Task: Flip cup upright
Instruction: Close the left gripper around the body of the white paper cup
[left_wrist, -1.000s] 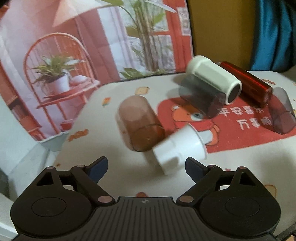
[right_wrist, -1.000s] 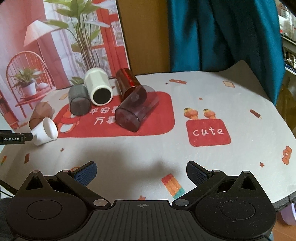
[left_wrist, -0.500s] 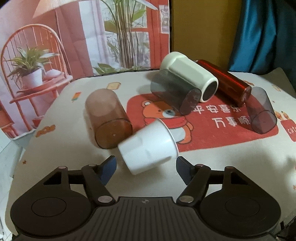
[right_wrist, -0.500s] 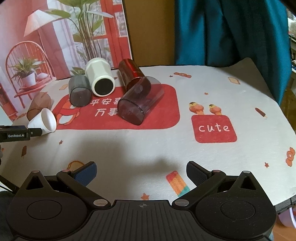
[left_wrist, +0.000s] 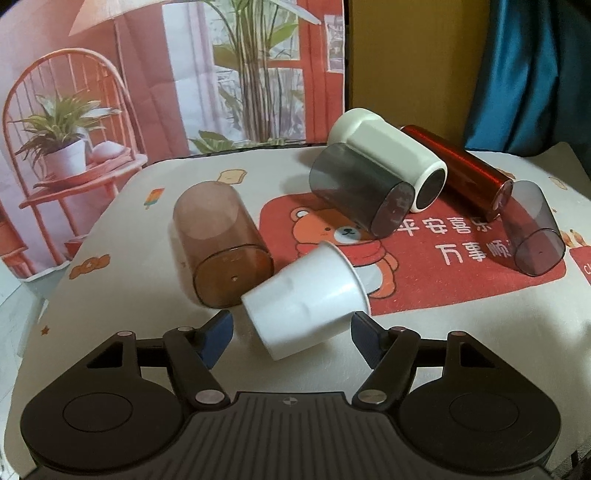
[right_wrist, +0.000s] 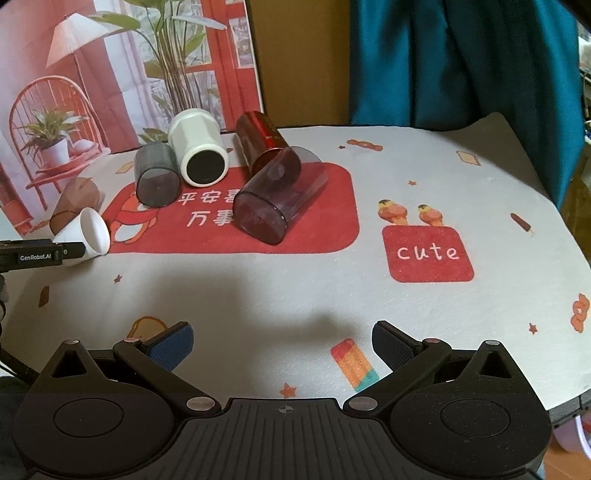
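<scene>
White paper cup (left_wrist: 308, 291) on its side on tabletop (right_wrist: 295, 288), left hand-held gripper (left_wrist: 291, 330) spread w/ fingers either side (not touching), right hand-held gripper (right_wrist: 282, 345) spread, holding nothing.

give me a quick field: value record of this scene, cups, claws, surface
target: small white cup, on its side, base toward left claw
left claw: open, fingers either side of the cup's base, no visible grip
right claw: open, over bare cloth, holding nothing
other cups: brown cup, grey cup, cream cup, all lying down
surface: printed tablecloth
</scene>
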